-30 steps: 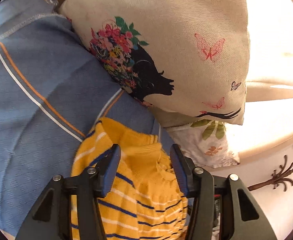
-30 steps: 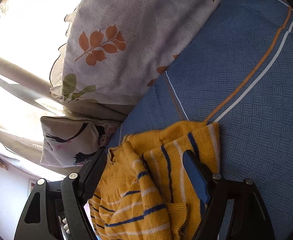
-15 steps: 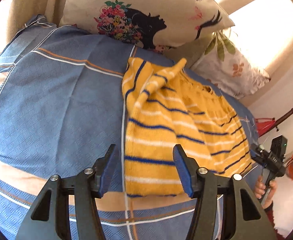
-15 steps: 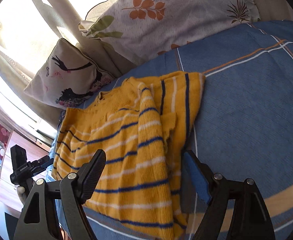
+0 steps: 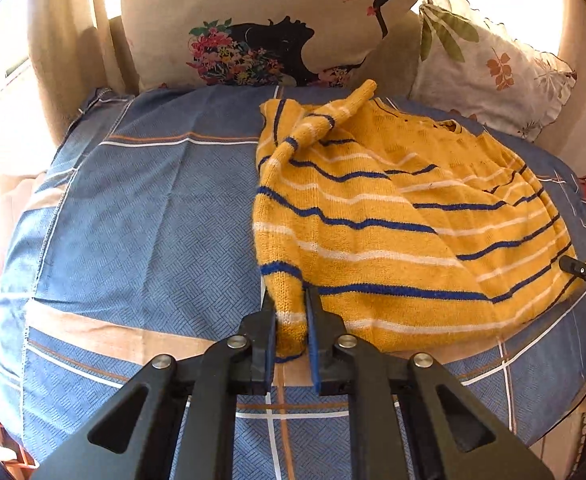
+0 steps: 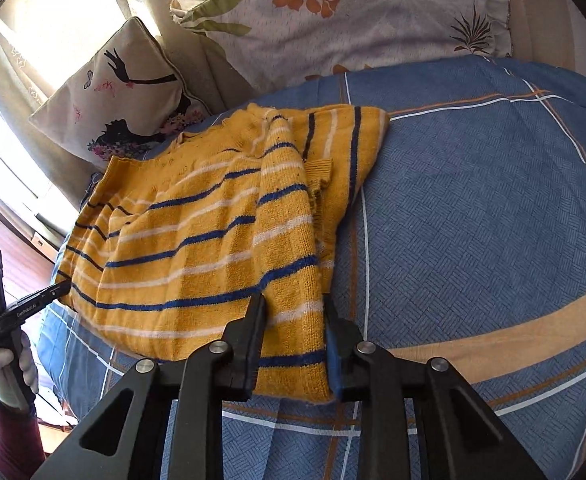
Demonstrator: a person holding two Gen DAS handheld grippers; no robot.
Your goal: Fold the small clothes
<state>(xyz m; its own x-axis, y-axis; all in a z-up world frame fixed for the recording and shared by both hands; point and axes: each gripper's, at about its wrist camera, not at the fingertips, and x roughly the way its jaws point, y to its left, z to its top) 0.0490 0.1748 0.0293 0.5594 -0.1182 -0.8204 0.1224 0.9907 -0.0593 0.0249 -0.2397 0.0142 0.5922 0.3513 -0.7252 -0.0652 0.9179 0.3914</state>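
Observation:
A yellow knit sweater (image 5: 393, 220) with blue and white stripes lies flat on the blue bedsheet (image 5: 145, 220), both sleeves folded in over the body. It also shows in the right wrist view (image 6: 213, 220). My left gripper (image 5: 290, 308) is shut on the sweater's near left hem corner. My right gripper (image 6: 295, 308) has its jaws around the near right hem corner, pinching the knit. The left gripper shows in the right wrist view (image 6: 59, 290) at the sweater's far corner.
A cushion (image 5: 277, 20) printed with a woman's profile and a leaf-print pillow (image 5: 493, 68) lean at the head of the bed. The same two show in the right wrist view, cushion (image 6: 121, 92) and pillow (image 6: 353, 20). Curtains hang behind.
Both grippers drew back from the collar end to the hem, then closed from wide open onto the two hem corners. The sweater lies spread out.

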